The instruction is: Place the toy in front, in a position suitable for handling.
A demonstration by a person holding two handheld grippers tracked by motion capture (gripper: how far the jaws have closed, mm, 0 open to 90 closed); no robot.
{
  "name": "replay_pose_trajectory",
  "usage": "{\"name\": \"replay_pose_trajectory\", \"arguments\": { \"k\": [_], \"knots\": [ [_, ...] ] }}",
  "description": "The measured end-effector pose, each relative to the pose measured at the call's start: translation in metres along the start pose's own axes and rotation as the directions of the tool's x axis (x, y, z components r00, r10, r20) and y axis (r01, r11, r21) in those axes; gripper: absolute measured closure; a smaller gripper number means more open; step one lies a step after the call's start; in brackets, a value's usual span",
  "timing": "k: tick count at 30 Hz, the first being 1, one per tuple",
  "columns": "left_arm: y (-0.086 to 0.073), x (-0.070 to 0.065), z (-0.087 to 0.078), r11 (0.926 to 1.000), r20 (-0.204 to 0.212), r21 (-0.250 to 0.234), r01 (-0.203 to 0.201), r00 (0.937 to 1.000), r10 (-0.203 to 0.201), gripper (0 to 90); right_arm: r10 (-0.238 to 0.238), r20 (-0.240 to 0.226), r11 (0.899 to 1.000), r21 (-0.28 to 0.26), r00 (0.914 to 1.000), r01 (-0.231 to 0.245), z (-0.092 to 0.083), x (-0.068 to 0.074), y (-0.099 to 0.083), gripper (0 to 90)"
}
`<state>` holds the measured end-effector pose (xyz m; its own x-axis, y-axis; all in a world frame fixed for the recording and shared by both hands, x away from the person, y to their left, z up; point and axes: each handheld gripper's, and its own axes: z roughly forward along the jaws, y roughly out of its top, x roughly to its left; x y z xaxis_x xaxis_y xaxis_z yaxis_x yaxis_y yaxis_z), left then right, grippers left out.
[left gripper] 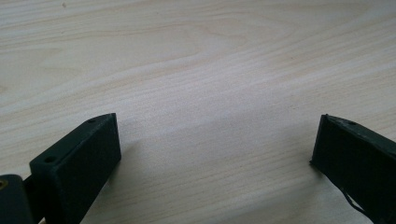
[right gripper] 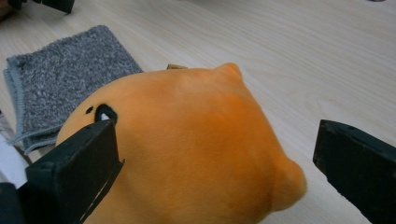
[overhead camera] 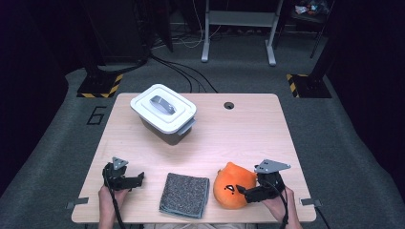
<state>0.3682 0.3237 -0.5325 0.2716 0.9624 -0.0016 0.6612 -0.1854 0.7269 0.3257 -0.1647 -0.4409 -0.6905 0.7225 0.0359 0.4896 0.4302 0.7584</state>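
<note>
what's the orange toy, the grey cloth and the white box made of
Orange toy: seemingly soft plush, with a fine, matte, fuzzy nap. Grey cloth: likely terry towelling, with a looped speckled pile and a stitched edge. White box: probably smooth moulded plastic, with a faint sheen and rounded corners.

We count one orange plush toy (overhead camera: 233, 186) at near right of the worktop (overhead camera: 248, 129). One folded grey towel (overhead camera: 185, 194) lies near centre. One white lidded box (overhead camera: 164, 112) sits far left, with one grey handle (overhead camera: 163, 105) on its lid. We log two grippers: left gripper (overhead camera: 136, 180), right gripper (overhead camera: 242, 192), two fingers each.
</note>
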Motion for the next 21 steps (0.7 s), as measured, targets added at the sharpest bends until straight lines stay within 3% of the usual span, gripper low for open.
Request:
{"name": "replay_pose_trajectory", "arguments": {
  "k": [9, 12, 21],
  "knots": [
    [0.0, 0.0, 0.0, 1.0, -0.001, 0.001, -0.002, 1.0, 0.002, 0.8, -0.018, -0.029, 0.999, 0.036, 0.9994, 0.019, 0.008, 0.005, -0.001, 0.0],
    [0.0, 0.0, 0.0, 1.0, -0.002, 0.001, 0.0, 1.0, 0.0, 0.7, -0.004, -0.042, 0.999, 0.05, 0.9991, 0.006, 0.011, 0.005, -0.002, 0.0],
    [0.0, 0.0, 0.0, 1.0, -0.003, 0.001, -0.004, 1.0, 0.004, 0.7, -0.002, -0.029, 0.997, 0.077, 0.9996, 0.005, 0.018, 0.005, -0.007, 0.0]
  ]
}}
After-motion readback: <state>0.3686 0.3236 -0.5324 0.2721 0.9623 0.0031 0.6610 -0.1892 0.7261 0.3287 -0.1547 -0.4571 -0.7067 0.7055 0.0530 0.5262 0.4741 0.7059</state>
